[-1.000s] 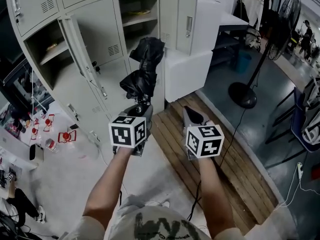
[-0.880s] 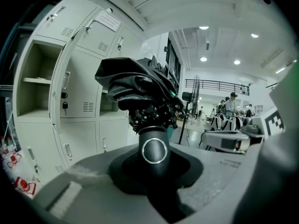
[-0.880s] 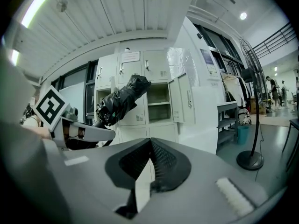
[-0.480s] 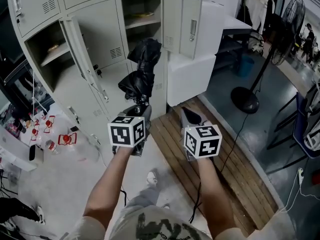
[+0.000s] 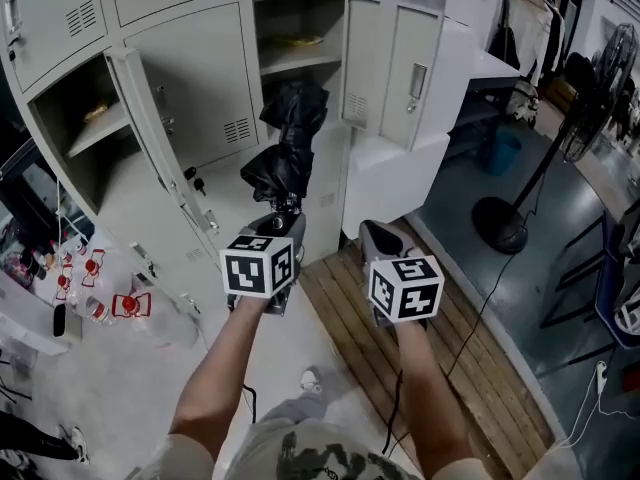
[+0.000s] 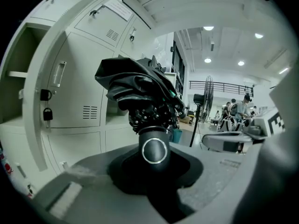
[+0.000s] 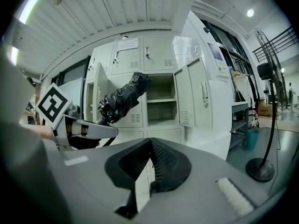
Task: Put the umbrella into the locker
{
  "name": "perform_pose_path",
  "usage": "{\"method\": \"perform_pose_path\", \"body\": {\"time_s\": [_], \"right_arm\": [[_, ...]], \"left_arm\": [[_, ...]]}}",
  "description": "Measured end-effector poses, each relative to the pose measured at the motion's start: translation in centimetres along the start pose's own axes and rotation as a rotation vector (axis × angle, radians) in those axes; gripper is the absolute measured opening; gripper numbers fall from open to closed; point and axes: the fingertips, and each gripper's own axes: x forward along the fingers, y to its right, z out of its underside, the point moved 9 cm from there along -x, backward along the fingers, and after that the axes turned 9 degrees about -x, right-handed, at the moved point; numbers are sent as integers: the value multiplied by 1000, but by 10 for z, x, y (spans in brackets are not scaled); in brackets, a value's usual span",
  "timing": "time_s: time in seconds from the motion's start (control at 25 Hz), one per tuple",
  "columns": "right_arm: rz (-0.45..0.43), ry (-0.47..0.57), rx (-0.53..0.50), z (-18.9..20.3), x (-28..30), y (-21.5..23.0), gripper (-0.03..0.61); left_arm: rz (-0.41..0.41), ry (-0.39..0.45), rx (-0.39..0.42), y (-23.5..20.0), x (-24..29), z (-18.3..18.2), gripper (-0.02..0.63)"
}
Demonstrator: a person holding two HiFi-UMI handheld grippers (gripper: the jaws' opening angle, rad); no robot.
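Observation:
A folded black umbrella sticks up and forward from my left gripper, which is shut on its round-ended handle. Its bunched canopy fills the middle of the left gripper view, and the umbrella also shows at the left of the right gripper view. Straight behind it stands the grey locker bank with an open compartment, its door swung out to the right. My right gripper is level beside the left one, jaws together with nothing in them.
Another locker at the left stands open, its door jutting toward me. A white cabinet sits right of the lockers. Wooden slats cover the floor below, a standing fan's base is at the right, and red-capped items lie on the floor at the left.
Both grippers and the umbrella have moved together toward the lockers, which now look nearer and more centred. The grip on the umbrella is unchanged.

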Motion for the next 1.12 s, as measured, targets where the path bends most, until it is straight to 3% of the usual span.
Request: {"method": "perform_pose_path", "body": {"time_s": [0.48,0.84,1.12], "right_arm": [[29,-39,-1,-41,124,18,-2],[28,-39,-31,-58,153,32,-2],[-36,-22,-42,-64,179,70,-2]], "left_arm": [[39,0,-32,-83,85,-74,84],[37,-11,-36,-96,104,-84,84],[-23,1,-43,-91,132,-88,84]]}}
